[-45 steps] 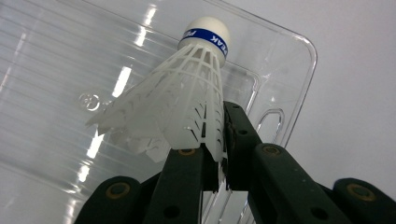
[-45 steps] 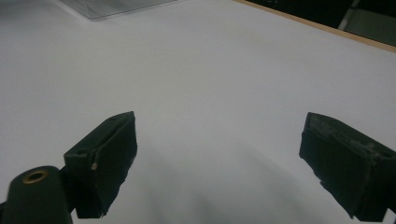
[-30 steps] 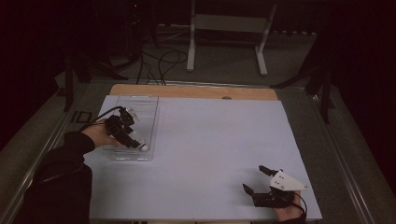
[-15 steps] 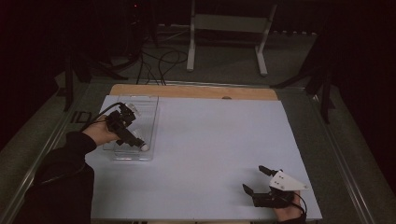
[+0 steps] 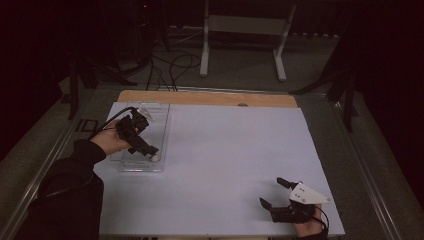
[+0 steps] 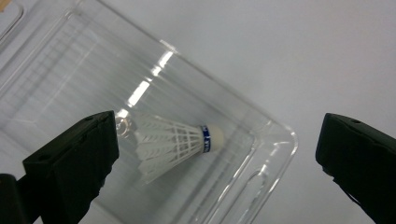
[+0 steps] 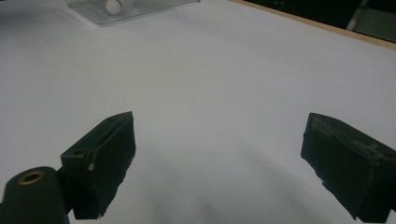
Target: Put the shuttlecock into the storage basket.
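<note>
Since a second ago, the left gripper [image 5: 150,150] has lifted a little over the clear tray [image 5: 161,131] and its jaws have just been opening, leaving the shuttlecock [image 5: 155,157] lying free in the tray; the right gripper [image 5: 274,192] has kept its place.

From the high view, the tray sits at the left of the white surface [image 5: 230,150], reaching from its far edge toward the middle. The left gripper hangs over the tray's near end, jaws pointing down and to the right, with the shuttlecock's white cork just beside them. The right gripper rests at the near right corner of the surface, jaws spread, well apart from the tray.

From the left gripper view, the jaws stand wide with nothing pressed between them. The shuttlecock [image 6: 175,143] lies on its side on the tray floor, near a rounded corner of the tray [image 6: 280,135].

From the right gripper view, the jaws are wide apart over bare surface [image 7: 224,84]. Far off at the upper left stands the tray [image 7: 140,11] with the cork end of the shuttlecock [image 7: 113,5] inside.
</note>
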The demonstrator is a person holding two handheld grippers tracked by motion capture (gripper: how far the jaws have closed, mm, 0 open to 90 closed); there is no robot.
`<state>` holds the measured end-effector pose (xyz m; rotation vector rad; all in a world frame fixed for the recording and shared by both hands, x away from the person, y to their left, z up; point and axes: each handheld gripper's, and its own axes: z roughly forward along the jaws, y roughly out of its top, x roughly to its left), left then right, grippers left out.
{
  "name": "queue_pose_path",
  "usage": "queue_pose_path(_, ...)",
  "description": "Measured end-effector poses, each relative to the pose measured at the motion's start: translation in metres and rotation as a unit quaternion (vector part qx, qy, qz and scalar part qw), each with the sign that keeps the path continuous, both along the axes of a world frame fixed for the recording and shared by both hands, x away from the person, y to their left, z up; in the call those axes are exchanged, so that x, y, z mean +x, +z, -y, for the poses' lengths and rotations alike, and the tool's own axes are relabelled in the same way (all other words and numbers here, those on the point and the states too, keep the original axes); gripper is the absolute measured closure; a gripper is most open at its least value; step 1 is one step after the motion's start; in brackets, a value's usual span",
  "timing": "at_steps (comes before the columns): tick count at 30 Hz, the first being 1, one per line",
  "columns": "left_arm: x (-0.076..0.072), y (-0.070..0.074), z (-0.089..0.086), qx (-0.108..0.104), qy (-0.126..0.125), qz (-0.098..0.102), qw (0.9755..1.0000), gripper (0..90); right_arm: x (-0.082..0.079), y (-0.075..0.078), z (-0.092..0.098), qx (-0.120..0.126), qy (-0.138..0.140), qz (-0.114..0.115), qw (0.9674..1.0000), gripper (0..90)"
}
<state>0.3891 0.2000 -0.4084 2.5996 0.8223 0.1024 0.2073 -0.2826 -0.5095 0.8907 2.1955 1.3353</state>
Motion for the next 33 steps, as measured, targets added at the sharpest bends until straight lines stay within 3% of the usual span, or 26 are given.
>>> queue_pose_path(3,-0.001,0.002,0.004,-0.002,-0.005,0.004,1.0,0.1,0.0,0.0,-0.001,-0.009,-0.005,0.004,0.9999,10.0)
queue_pose_path(7,-0.002,0.007,0.009,-0.026,-0.018,-0.003,0.9995,0.2,0.0,0.0,-0.001,-0.01,-0.004,0.003,0.9999,10.0)
queue_pose_path(12,-0.005,0.011,0.018,-0.022,-0.032,0.007,0.9992,0.2,0.0,0.0,-0.001,-0.013,-0.005,0.002,0.9999,10.1)
queue_pose_path(22,-0.005,0.014,0.034,-0.026,-0.025,0.038,0.9987,0.2,0.0,0.0,-0.001,-0.012,-0.004,0.002,0.9999,10.1)
queue_pose_path(28,-0.005,0.011,0.044,-0.025,-0.028,0.039,0.9985,0.2,0.0,0.0,0.0,-0.007,-0.005,0.002,1.0,10.1)
queue_pose_path(33,-0.007,0.012,0.053,-0.036,-0.038,0.038,0.9979,0.2,0.0,0.0,0.0,-0.006,-0.004,0.0,1.0,10.1)
